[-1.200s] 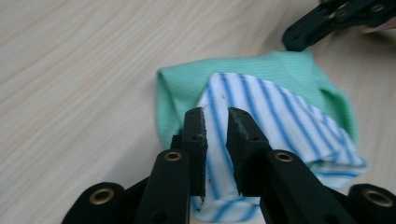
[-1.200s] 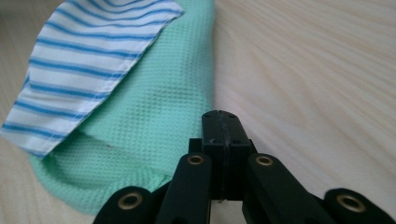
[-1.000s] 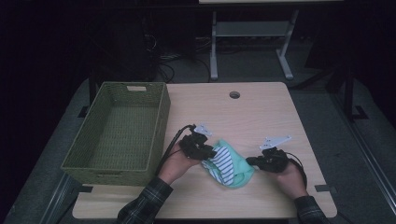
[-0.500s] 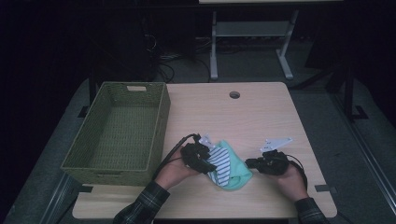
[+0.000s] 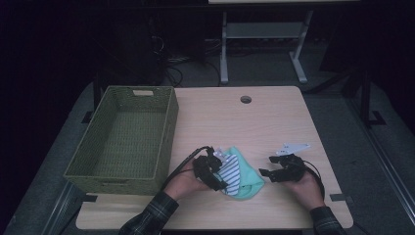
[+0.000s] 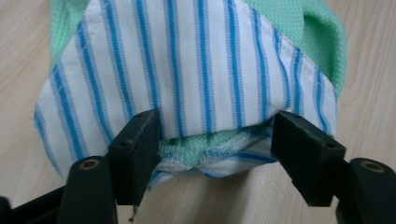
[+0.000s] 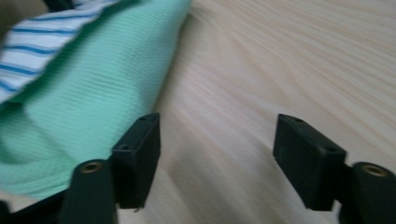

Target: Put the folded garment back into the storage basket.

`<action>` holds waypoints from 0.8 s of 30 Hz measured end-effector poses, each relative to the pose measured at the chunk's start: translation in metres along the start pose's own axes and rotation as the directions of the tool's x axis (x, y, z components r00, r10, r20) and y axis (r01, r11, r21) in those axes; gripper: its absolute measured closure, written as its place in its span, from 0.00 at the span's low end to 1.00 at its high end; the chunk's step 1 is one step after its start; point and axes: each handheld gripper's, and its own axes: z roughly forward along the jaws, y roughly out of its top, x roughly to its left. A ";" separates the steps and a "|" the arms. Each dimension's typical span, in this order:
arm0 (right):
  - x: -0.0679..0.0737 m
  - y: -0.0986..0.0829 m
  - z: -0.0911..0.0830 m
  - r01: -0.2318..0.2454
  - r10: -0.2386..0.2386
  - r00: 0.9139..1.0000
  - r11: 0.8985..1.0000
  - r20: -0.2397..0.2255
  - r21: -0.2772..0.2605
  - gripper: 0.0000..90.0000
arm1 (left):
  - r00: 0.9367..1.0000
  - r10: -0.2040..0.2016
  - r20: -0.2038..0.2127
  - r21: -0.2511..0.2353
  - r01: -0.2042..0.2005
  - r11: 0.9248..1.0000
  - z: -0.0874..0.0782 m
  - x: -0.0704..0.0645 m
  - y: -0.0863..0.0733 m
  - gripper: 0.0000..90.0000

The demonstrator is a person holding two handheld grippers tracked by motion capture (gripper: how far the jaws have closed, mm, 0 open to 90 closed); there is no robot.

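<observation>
The folded green and striped cloth (image 5: 239, 177) lies near the table's (image 5: 274, 122) front edge, right of the wicker basket (image 5: 125, 137). The left gripper (image 6: 215, 135) straddles its striped edge, jaws spread. The right gripper (image 7: 217, 154) hovers just beside it, jaws released.

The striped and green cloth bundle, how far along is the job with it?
Done: the cloth bundle looks folded, striped layer on green. In hand: the left gripper has open jaws around its near edge, not closed; the right gripper, also open, sits beside the green side. Left, probably: gripping it and moving it into the empty green basket.
</observation>
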 end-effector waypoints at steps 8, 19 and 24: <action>-0.011 -0.004 0.002 -0.037 0.038 0.996 0.999 0.082 -0.010 0.19 | 1.000 0.004 -0.010 -0.003 -0.004 1.000 0.006 -0.002 -0.001 0.29; -0.018 -0.007 0.008 -0.055 0.058 0.987 0.998 0.147 -0.028 0.13 | 0.997 0.040 -0.061 0.020 -0.039 0.999 0.008 -0.009 0.002 0.32; -0.018 -0.007 0.008 -0.059 0.062 0.987 0.998 0.148 -0.029 0.12 | 0.997 0.042 -0.063 0.014 -0.041 0.999 0.008 -0.008 0.002 0.38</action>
